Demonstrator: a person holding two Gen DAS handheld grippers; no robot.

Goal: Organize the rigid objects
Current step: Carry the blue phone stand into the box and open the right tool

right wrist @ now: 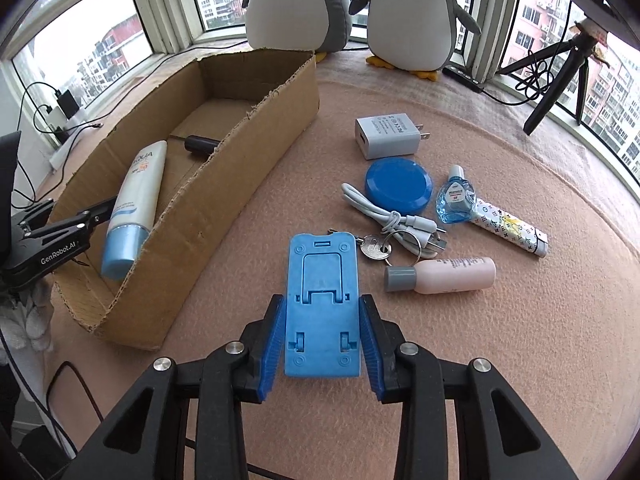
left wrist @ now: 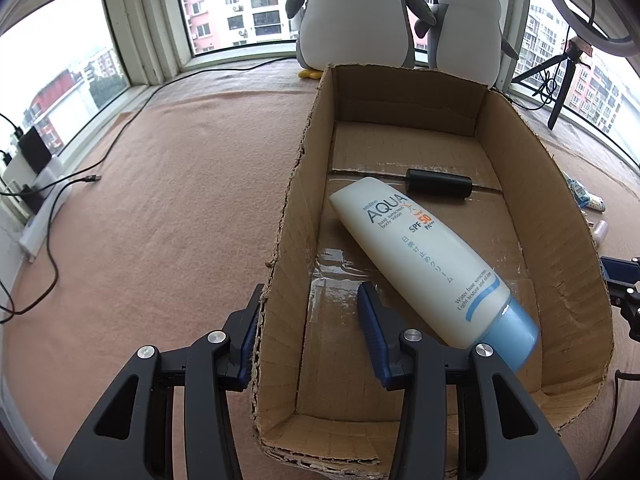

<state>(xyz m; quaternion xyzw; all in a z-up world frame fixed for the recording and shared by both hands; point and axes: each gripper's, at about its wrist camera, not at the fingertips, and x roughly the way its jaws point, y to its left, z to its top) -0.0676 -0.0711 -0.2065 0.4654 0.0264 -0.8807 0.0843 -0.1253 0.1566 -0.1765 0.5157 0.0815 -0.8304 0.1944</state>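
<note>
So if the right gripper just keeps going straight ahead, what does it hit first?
The right gripper already straddles the blue phone stand, so it would meet that first. Beyond it, probably the key and white USB cable, though depth is unclear.

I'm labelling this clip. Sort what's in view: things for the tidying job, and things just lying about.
For the job: cardboard box; sunscreen tube and black cylinder inside it; blue phone stand between the right gripper's fingers; charger; blue lid; white cable; key; eye drops; patterned tube; pink bottle.

Lying about: toy penguins; tripod; power strip.
</note>
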